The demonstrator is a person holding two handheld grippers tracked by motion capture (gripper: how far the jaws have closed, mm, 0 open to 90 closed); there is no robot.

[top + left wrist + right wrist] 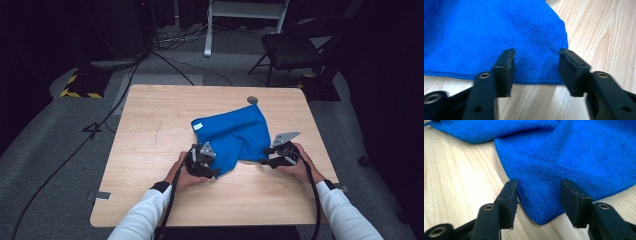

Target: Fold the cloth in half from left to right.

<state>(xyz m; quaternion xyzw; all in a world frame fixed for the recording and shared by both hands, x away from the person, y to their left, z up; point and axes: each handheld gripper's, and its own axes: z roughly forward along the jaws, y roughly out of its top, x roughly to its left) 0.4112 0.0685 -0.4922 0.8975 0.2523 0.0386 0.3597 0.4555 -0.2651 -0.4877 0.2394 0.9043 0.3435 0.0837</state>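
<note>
A crumpled blue cloth (pixel 235 135) lies on the wooden table (pixel 150 125), a small white label (pixel 198 127) at its left corner. My left gripper (pixel 216 171) sits low at the cloth's near-left edge. In the left gripper view, the left gripper (pixel 536 53) is open, its jaws straddling the flat cloth (pixel 499 32) hem without pressing it. My right gripper (pixel 264 161) is at the near-right corner. In the right gripper view, the right gripper (pixel 537 183) is open too, the pointed corner of the cloth (pixel 574 152) lying loose between its jaws.
A small grey disc (pixel 252 100) lies on the table just beyond the cloth. Past the table stand a dark chair (pixel 295 45) and a white desk frame (pixel 210 30). Cables (pixel 115 95) run across the grey floor at the left.
</note>
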